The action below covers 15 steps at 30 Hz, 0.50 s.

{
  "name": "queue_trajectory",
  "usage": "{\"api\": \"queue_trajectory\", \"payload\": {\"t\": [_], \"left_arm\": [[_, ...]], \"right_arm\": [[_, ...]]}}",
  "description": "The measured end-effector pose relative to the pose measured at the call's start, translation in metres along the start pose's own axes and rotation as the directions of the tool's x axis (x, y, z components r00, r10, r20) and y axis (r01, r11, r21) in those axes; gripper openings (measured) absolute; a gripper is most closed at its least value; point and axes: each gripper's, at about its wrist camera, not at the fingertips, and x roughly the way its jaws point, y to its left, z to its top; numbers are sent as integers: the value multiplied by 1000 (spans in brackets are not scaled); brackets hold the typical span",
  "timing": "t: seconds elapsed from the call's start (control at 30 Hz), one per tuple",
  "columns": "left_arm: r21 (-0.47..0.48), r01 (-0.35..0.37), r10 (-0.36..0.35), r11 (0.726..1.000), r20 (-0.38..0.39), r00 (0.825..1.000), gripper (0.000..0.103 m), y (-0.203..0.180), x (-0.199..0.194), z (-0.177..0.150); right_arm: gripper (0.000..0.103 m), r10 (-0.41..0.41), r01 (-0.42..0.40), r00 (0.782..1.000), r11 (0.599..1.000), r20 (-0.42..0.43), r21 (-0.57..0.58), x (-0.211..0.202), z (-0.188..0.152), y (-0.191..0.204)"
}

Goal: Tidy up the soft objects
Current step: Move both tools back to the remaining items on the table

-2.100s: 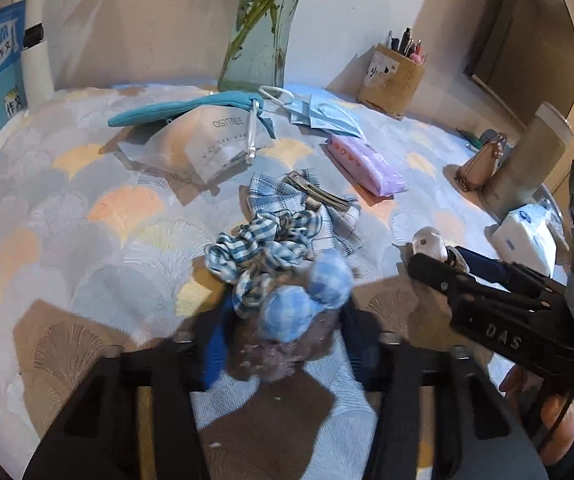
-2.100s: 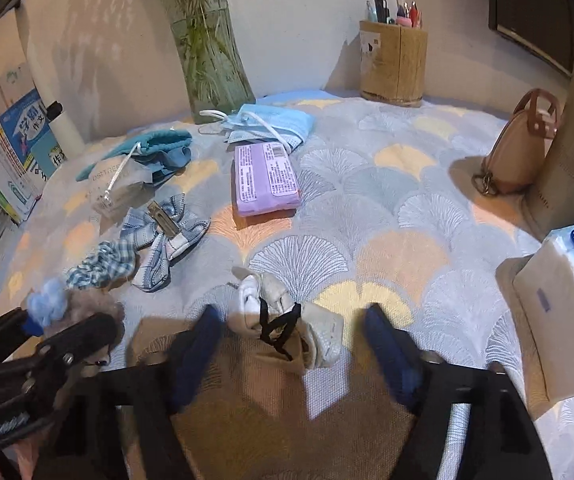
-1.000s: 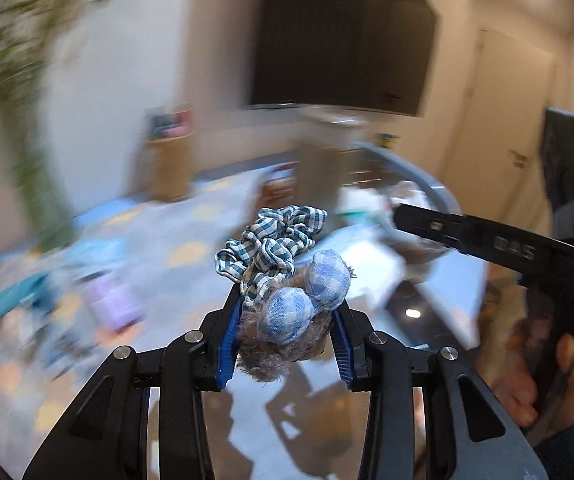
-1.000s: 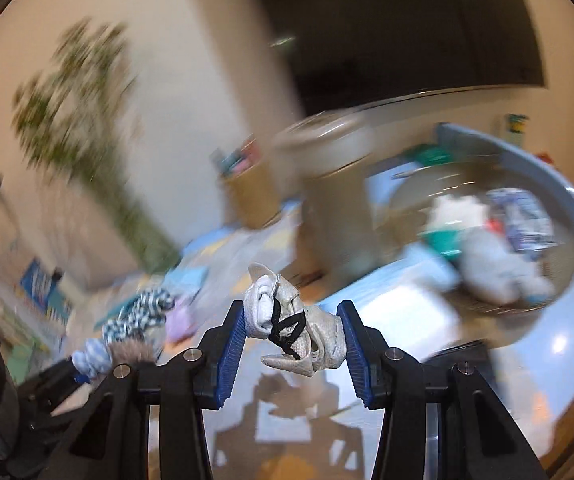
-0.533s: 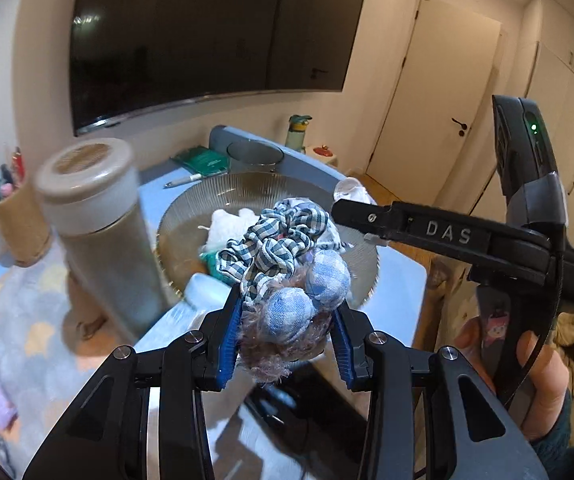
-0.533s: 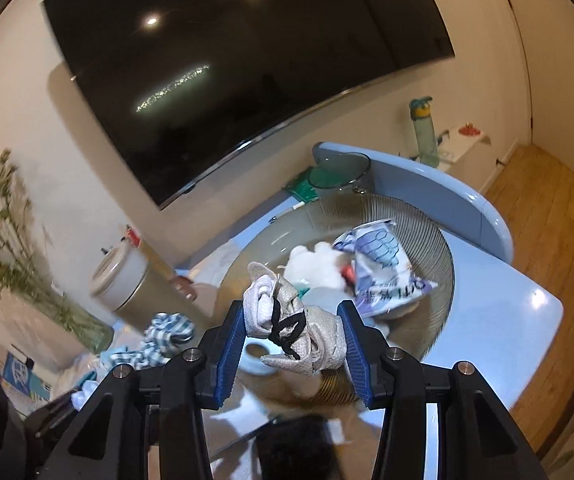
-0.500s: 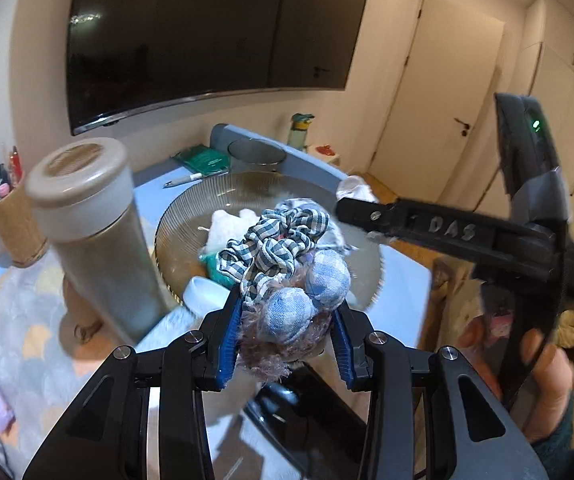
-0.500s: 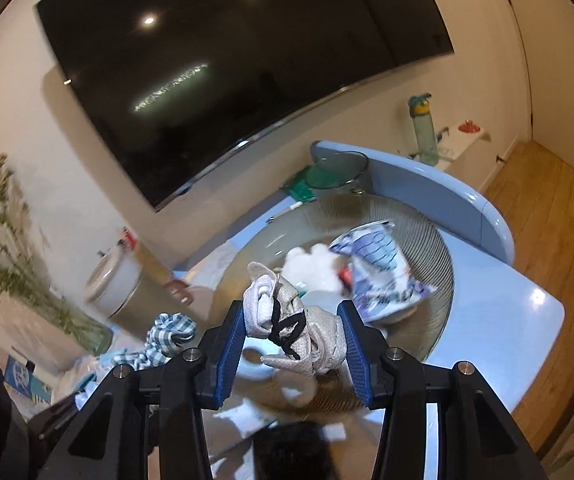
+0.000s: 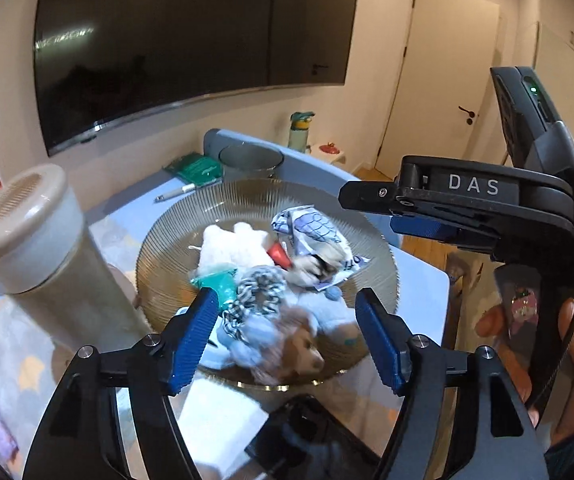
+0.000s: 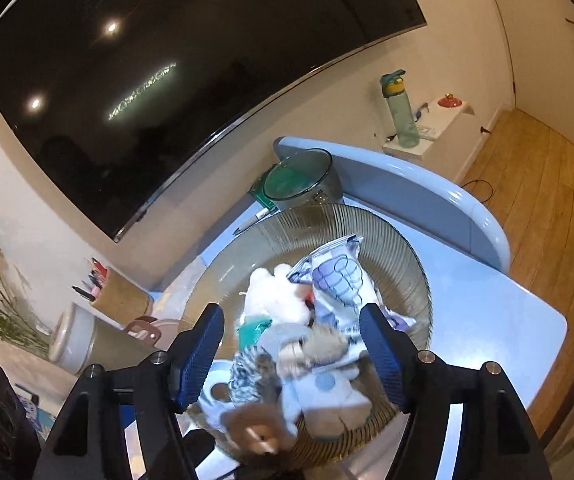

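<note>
Both hand-held grippers hang over the ribbed glass bowl (image 9: 175, 236) on the pale blue worktop (image 9: 423, 280), and both stand wide open with nothing between their blue pads. The left hand-held gripper (image 9: 287, 336) frames the near side of the bowl; seen from the left wrist, the right hand-held gripper (image 9: 419, 216) reaches in from the right above the bowl's far rim, held in a hand (image 9: 567, 356). In the right wrist view the right hand-held gripper (image 10: 291, 350) likewise brackets the heap of soft things. The checked scrunchie (image 9: 257, 292) lies in the bowl near its front, blurred, its ring lying roughly flat with the fuzzy brown pompom (image 9: 299, 348) and pale blue balls trailing toward the camera. The small cream shoe-shaped toy (image 9: 311, 266) is blurred too, just right of a red piece, so its long axis cannot be told. Around them sit a white plush (image 9: 231, 246), a teal item (image 9: 215, 282), a blue-and-white printed pouch (image 9: 307, 228) tilted up toward the far rim, and a light blue plush (image 10: 323, 392). A tall beige canister (image 9: 39, 240) stands upright just left of the bowl.
</note>
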Motion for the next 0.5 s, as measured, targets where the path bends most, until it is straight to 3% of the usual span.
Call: {"api": "queue_trajectory", "payload": {"t": [0.13, 0.3, 0.4, 0.5], "left_arm": [[3, 28, -28, 1000, 51, 998, 69, 3, -42, -7], [-32, 13, -9, 999, 126, 992, 69, 27, -108, -21], [-82, -38, 52, 996, 175, 983, 79, 54, -156, -35], [-159, -134, 168, 978, 222, 961, 83, 88, -205, -54]], "right_arm": [[69, -3, 4, 1000, 999, 8, -44, -21, -10, 14], [77, 66, -64, 998, 994, 19, -94, -52, -30, 49], [80, 117, -111, 993, 983, 30, -146, -69, -46, 80], [84, 192, -183, 981, 961, 22, -205, -80, -68, 118]]}}
